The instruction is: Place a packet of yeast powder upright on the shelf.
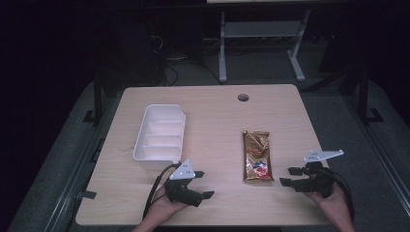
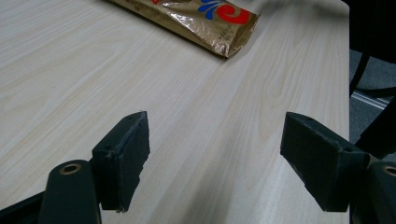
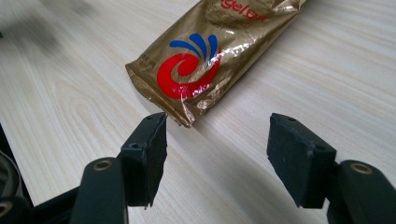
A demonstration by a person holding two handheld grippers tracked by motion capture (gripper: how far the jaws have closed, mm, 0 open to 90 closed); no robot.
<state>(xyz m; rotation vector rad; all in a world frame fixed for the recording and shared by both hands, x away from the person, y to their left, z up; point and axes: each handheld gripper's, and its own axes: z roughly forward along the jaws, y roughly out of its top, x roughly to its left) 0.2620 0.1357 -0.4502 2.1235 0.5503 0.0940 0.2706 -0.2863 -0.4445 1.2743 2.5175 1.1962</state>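
Flat gold foil snack packet (image 3: 210, 56) just ahead of right tongs (image 3: 217, 151), jaws wide apart, empty. Likely light, crinkly, slippery; best pinched across near crimped end. Left tongs (image 2: 215, 161) likewise spread, holding nothing.

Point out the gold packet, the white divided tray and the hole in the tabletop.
gold packet (image 1: 257, 156): high view, middle of wrapper.
white divided tray (image 1: 140, 138): high view, left rim.
hole (image 1: 243, 97): high view, its centre.
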